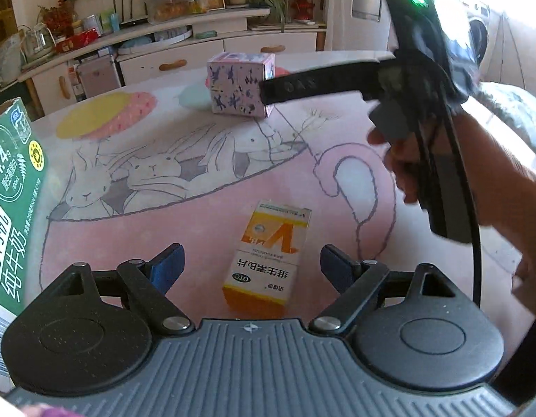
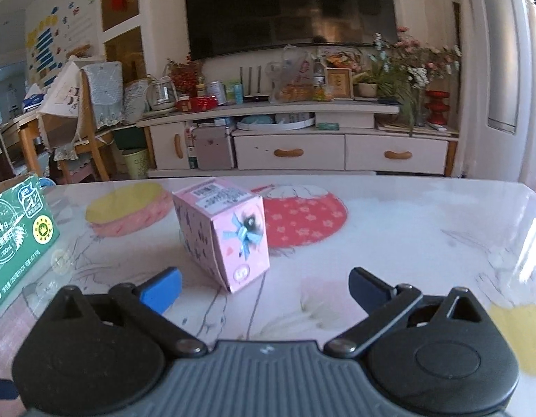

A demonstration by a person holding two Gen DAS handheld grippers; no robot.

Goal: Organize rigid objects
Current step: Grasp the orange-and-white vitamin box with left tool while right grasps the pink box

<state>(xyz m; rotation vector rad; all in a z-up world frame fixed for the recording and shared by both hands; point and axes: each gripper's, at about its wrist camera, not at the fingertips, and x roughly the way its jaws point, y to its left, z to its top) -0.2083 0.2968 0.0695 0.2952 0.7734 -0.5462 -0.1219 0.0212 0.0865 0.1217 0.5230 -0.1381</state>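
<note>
A yellow and white medicine box [image 1: 268,253] lies flat on the table, between the blue pads of my left gripper [image 1: 252,264], which stands open with neither pad touching it. A pink patterned box [image 1: 238,87] stands farther back; in the right wrist view this pink box [image 2: 226,232] sits just ahead of my right gripper [image 2: 264,288], whose jaws are wide open with nothing between them. In the left wrist view a hand [image 1: 424,160] holds the right gripper, and one of its fingers [image 1: 302,85] reaches in front of the pink box.
A green milk carton [image 1: 10,191] stands at the left table edge, also seen as the green carton [image 2: 14,239] in the right wrist view. The table [image 2: 406,229] carries a pink rabbit-print cloth. Beyond it stands a white TV cabinet [image 2: 288,153] full of clutter.
</note>
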